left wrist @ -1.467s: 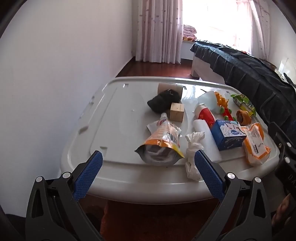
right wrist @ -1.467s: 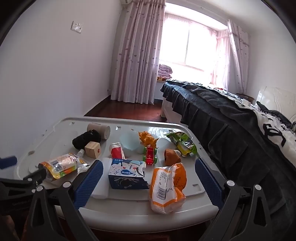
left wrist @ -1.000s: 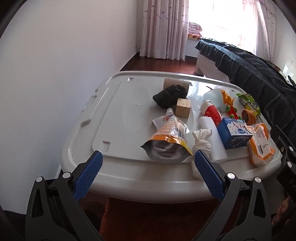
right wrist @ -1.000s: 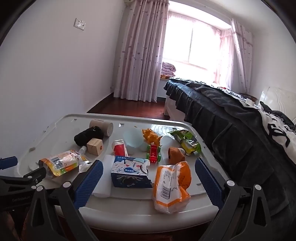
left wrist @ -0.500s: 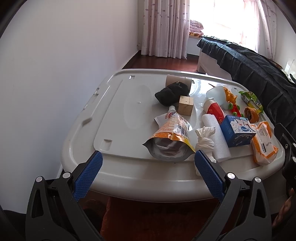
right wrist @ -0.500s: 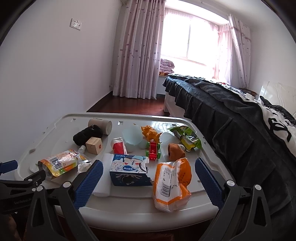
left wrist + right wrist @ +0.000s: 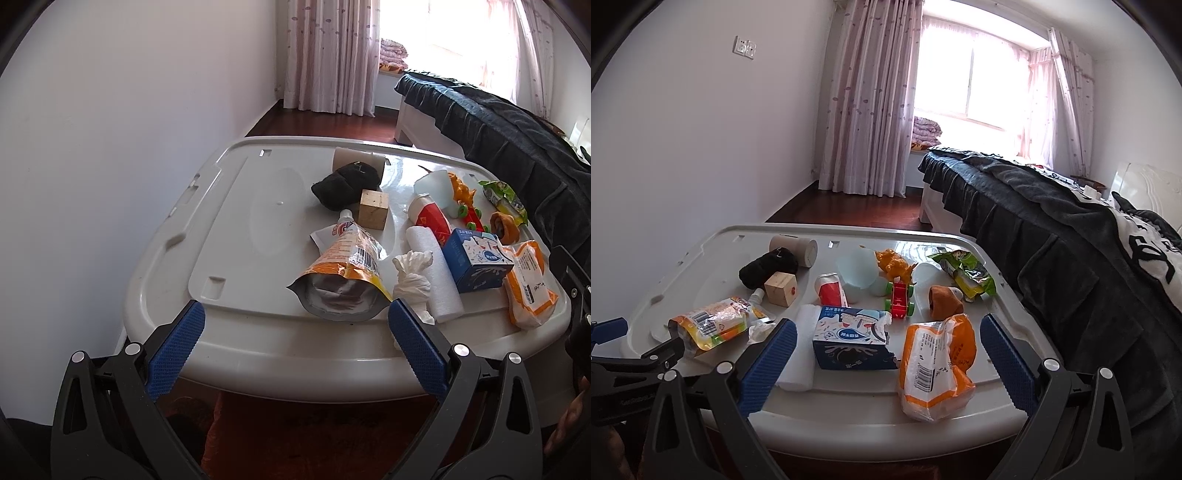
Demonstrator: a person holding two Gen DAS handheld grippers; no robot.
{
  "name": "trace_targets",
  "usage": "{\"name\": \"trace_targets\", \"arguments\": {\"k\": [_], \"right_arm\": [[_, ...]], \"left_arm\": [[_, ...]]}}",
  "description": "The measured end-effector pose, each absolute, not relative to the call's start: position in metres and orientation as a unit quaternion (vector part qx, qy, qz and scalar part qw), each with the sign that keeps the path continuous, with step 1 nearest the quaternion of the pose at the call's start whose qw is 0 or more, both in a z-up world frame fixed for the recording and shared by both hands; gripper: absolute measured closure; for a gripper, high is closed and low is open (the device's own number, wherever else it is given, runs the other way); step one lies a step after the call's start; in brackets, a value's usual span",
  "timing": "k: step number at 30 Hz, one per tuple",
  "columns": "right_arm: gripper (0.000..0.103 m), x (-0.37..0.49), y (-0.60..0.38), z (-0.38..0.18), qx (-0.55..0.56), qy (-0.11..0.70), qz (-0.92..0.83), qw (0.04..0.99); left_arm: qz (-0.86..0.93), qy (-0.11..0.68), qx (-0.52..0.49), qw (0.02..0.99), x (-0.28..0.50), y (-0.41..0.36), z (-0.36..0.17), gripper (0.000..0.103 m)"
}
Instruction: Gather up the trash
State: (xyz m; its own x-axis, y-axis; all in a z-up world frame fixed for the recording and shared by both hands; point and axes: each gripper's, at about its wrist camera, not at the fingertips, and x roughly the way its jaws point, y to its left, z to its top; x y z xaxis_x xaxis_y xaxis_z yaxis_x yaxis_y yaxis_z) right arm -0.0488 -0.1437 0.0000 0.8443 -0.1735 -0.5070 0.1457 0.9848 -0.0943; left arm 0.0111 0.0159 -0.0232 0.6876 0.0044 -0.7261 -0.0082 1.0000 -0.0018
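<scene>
1. Grey-white moulded plastic forms the counter (image 7: 229,206), which carries all the loose items.
2. The left gripper (image 7: 295,345) hovers at the near edge of the counter; its blue-padded fingers (image 7: 175,347) are spread wide and hold nothing.
3. The right gripper (image 7: 886,363) hovers at the near edge further right; its blue-padded fingers (image 7: 1008,365) are likewise spread wide and empty.
4. An orange foil spout pouch (image 7: 345,273) lies flat near the front edge, directly ahead of the left gripper.
5. A crumpled white tissue (image 7: 412,273) lies just beside the pouch, touching a white foam roll (image 7: 434,273).
6. A torn blue-and-white carton (image 7: 855,338) and an orange-and-white plastic bag (image 7: 934,363) lie between the right gripper's fingers in its view.
7. A green snack wrapper (image 7: 964,273) lies near the far right edge.
8. A wooden cube (image 7: 373,209), a black cloth bundle (image 7: 343,184), a red toy car (image 7: 900,297) and an orange toy dinosaur (image 7: 892,264) sit further back.
</scene>
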Motion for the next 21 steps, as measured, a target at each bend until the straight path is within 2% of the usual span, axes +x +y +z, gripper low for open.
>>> {"name": "trace_targets", "arguments": {"k": [21], "right_arm": [[0.005, -0.0483, -0.1428, 0.0000, -0.025, 0.267, -0.081, 0.960]], "left_arm": [[0.004, 0.396, -0.003, 0.918, 0.0111, 0.0145, -0.0222, 0.006]]}}
